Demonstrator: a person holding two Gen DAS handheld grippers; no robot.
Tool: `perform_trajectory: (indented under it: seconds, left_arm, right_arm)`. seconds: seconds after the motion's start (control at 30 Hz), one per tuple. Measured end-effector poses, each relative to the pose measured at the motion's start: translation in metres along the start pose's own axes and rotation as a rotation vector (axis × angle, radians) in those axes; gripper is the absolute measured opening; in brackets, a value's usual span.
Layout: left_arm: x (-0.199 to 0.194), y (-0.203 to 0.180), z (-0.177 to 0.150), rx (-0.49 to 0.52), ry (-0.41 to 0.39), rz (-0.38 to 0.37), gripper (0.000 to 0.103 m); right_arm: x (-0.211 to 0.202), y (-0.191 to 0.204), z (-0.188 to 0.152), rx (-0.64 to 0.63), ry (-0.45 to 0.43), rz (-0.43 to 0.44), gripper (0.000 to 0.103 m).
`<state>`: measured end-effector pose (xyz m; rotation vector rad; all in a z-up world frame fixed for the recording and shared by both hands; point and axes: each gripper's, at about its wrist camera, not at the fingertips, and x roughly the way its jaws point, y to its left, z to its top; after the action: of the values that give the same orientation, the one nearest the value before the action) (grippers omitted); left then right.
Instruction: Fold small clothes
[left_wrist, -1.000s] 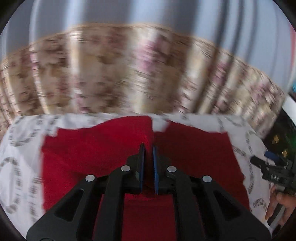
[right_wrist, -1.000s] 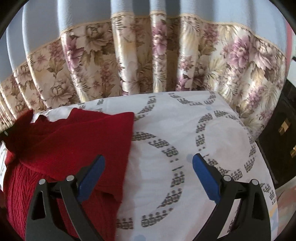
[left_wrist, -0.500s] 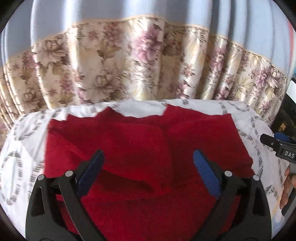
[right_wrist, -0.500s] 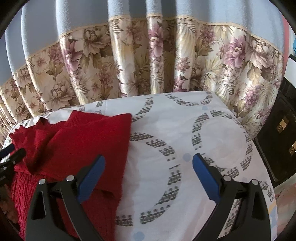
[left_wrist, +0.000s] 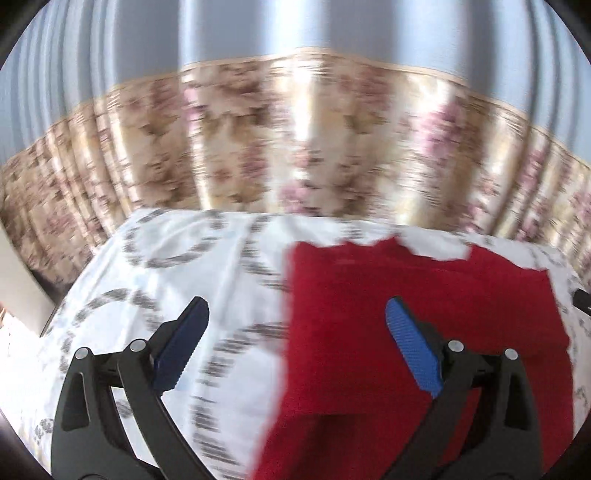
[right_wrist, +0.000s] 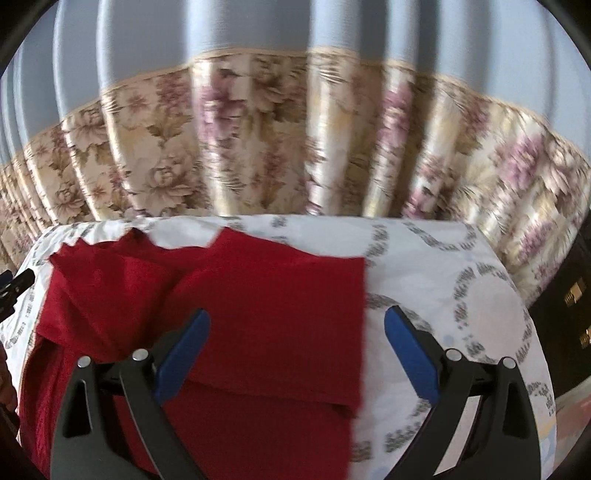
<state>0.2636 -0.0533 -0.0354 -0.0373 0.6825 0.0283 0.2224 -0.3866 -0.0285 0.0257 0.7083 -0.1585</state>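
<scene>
The red knitted garment (right_wrist: 266, 314), soft and limp, looks light and likely to sag or slide out of its folds, so a pinch at a doubled edge or corner seems safest. In the right wrist view the right gripper (right_wrist: 297, 354) hovers wide open and empty above the garment's right edge. The left gripper (left_wrist: 295, 347), also spread and holding nothing, straddles its left edge. The garment lies partly folded mid-surface on the white ring-patterned sheet (left_wrist: 177, 266), reaching toward the far edge.
</scene>
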Motion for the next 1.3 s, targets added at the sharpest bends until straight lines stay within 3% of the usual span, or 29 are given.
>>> perform_trajectory:
  seconds: [0.13, 0.3, 0.43, 0.73, 0.77, 0.8, 0.83, 0.93, 1.03, 1.13, 1.3]
  left_arm:
    - [0.015, 0.033, -0.005, -0.042, 0.017, 0.033, 0.096]
    - [0.023, 0.041, -0.015, -0.023, 0.029, 0.04, 0.096]
    - [0.027, 0.047, -0.019, -0.01, 0.046, 0.032, 0.096]
    - [0.027, 0.098, -0.013, -0.033, 0.038, 0.016, 0.096]
    - [0.027, 0.101, -0.013, -0.041, 0.041, 0.009, 0.096]
    - [0.028, 0.104, -0.012, -0.049, 0.046, 0.002, 0.096]
    - [0.029, 0.107, -0.012, -0.054, 0.049, -0.002, 0.096]
    - [0.028, 0.107, -0.011, -0.044, 0.045, -0.005, 0.096]
    - [0.027, 0.103, -0.011, -0.049, 0.044, -0.018, 0.096]
    - [0.027, 0.092, -0.013, -0.045, 0.048, -0.043, 0.096]
    - [0.025, 0.062, -0.015, -0.007, 0.053, -0.077, 0.096]
  right_arm:
    - [0.002, 0.054, 0.009, -0.057, -0.009, 0.05, 0.096]
    - [0.002, 0.133, 0.015, -0.137, -0.025, 0.143, 0.096]
    - [0.011, 0.198, 0.015, -0.195, -0.044, 0.171, 0.096]
    - [0.055, 0.262, 0.021, -0.137, 0.003, 0.148, 0.095]
    - [0.061, 0.264, 0.02, -0.142, 0.01, 0.131, 0.075]
    - [0.069, 0.264, 0.02, -0.145, 0.045, 0.15, 0.045]
    - [0.073, 0.258, 0.021, -0.128, 0.076, 0.159, 0.013]
    - [0.046, 0.212, 0.029, -0.008, -0.062, 0.102, 0.012]
    - [0.026, 0.141, 0.036, 0.107, -0.128, 0.061, 0.012]
    - [0.019, 0.071, 0.039, 0.154, -0.139, -0.026, 0.012]
    - [0.037, -0.034, 0.014, 0.28, -0.025, -0.065, 0.013]
